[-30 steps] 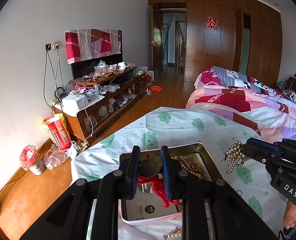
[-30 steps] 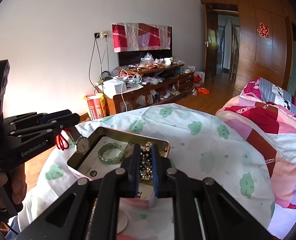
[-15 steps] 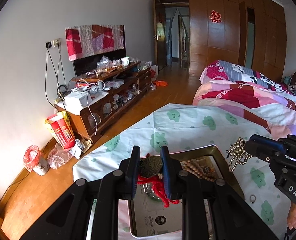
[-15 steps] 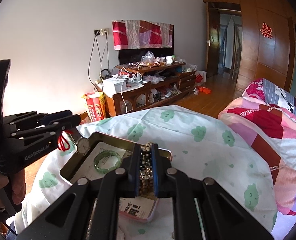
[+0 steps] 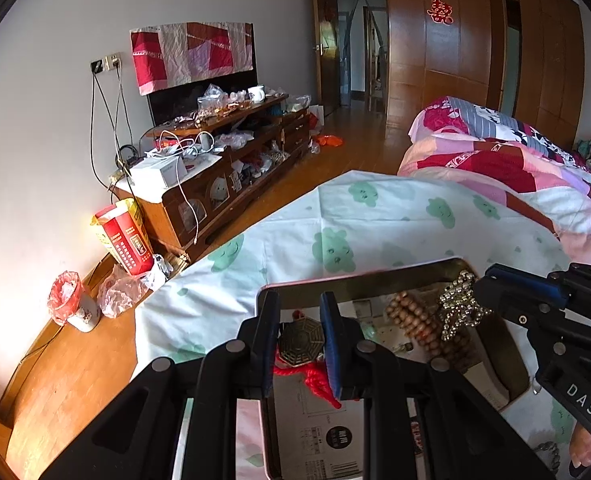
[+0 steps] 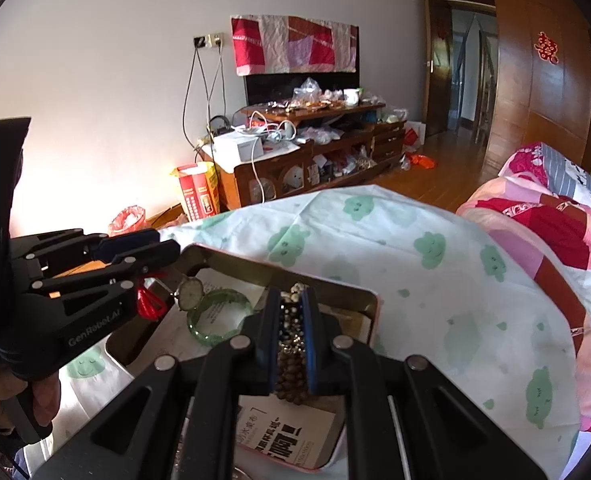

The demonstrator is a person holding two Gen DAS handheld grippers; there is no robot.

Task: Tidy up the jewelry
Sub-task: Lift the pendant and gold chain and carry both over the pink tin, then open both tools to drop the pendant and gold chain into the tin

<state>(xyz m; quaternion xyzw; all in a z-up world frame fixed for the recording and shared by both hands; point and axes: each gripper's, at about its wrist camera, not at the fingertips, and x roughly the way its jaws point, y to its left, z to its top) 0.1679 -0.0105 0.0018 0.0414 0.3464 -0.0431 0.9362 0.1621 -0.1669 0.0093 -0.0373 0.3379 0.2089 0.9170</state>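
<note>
My left gripper (image 5: 298, 314) is shut on a bronze octagonal pendant (image 5: 300, 343) with a red cord (image 5: 322, 384). It hangs over an open metal tin (image 5: 359, 277) on the green-printed cloth. In the right wrist view the same gripper (image 6: 163, 254) comes in from the left, the pendant (image 6: 189, 292) dangling above a green jade bangle (image 6: 219, 317) in the tin (image 6: 335, 285). My right gripper (image 6: 290, 306) is shut on a metallic bead chain (image 6: 291, 322). From the left wrist view that gripper (image 5: 485, 286) holds the chain (image 5: 459, 308) over a wooden bead bracelet (image 5: 415, 330).
The cloth (image 5: 375, 216) covers the raised surface the tin rests on. A patchwork quilt (image 5: 515, 168) lies on the bed at right. Across the wooden floor stand a cluttered TV cabinet (image 5: 223, 168) and a red box (image 5: 123, 240). A small ring (image 5: 535, 390) lies beside the tin.
Both grippers have moved forward and down over the tin, which now looks larger and closer. Each still grips its piece; the chain now hangs inside the tin's edge.
</note>
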